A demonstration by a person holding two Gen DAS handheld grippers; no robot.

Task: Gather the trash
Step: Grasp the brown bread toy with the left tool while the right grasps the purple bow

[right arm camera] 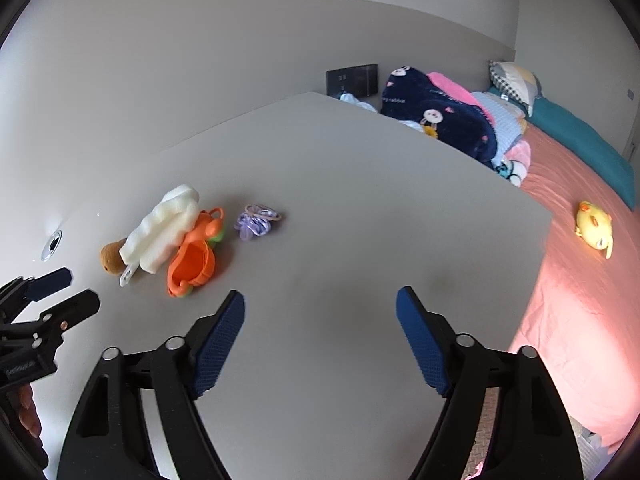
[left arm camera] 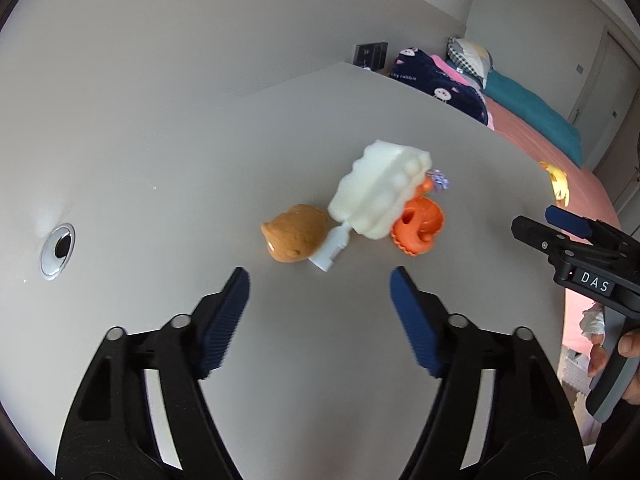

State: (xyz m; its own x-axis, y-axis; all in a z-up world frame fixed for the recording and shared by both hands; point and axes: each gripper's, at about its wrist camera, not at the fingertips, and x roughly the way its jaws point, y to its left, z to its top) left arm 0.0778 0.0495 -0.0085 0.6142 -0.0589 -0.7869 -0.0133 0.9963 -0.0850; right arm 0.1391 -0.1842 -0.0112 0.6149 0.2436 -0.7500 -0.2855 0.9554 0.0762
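A pile lies on the grey table (left arm camera: 160, 160): a brown plush toy (left arm camera: 294, 238), a white foam piece (left arm camera: 378, 194) leaning on an orange plastic basket (left arm camera: 418, 226), and a small white tube (left arm camera: 332, 250) under the foam. A purple scrunchie (right arm camera: 258, 220) lies just right of the pile. My left gripper (left arm camera: 320, 280) is open and empty, just short of the pile. My right gripper (right arm camera: 320, 300) is open and empty over bare table, right of the pile (right arm camera: 160, 228). It also shows at the right edge of the left wrist view (left arm camera: 536, 224).
A metal cable grommet (left arm camera: 57, 250) sits in the table at left. The wall runs behind. A bed with a pink sheet (right arm camera: 580, 300), folded blankets (right arm camera: 440, 120), a teal pillow and a yellow plush toy (right arm camera: 596, 228) lies beyond the table's right edge.
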